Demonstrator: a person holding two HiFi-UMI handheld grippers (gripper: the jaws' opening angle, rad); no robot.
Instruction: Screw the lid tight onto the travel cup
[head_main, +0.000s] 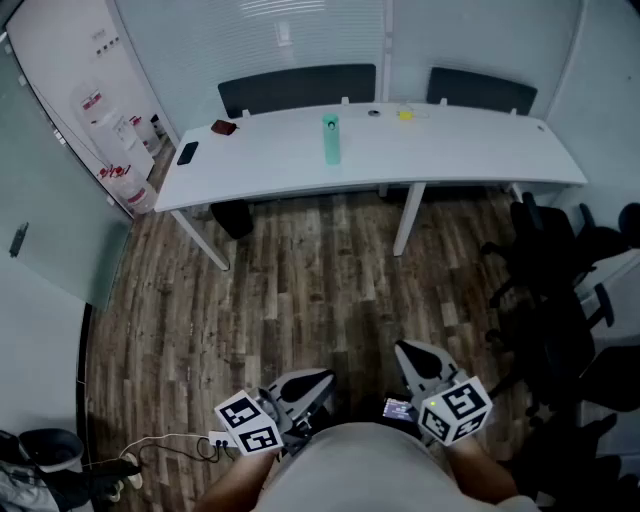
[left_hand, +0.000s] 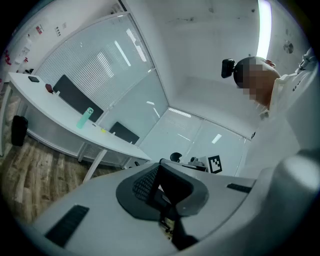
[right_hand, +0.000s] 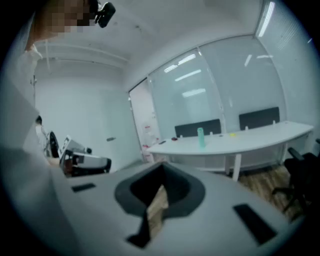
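A tall green travel cup (head_main: 331, 139) stands upright on the long white table (head_main: 480, 150) across the room; it shows small in the left gripper view (left_hand: 86, 118) and in the right gripper view (right_hand: 200, 137). A small dark round thing (head_main: 374, 112) and a yellow thing (head_main: 404, 114) lie behind it to the right; I cannot tell which is the lid. My left gripper (head_main: 318, 380) and right gripper (head_main: 408, 350) are held close to the body, far from the table over the wood floor. Both are shut, with nothing between their jaws (left_hand: 159, 167) (right_hand: 160, 175).
Two dark chairs (head_main: 297, 88) stand behind the table. Black office chairs (head_main: 560, 270) crowd the right side. A phone (head_main: 187, 153) and a dark red thing (head_main: 224, 127) lie on the table's left end. A bin (head_main: 50, 450) and cables (head_main: 160, 450) sit at the lower left.
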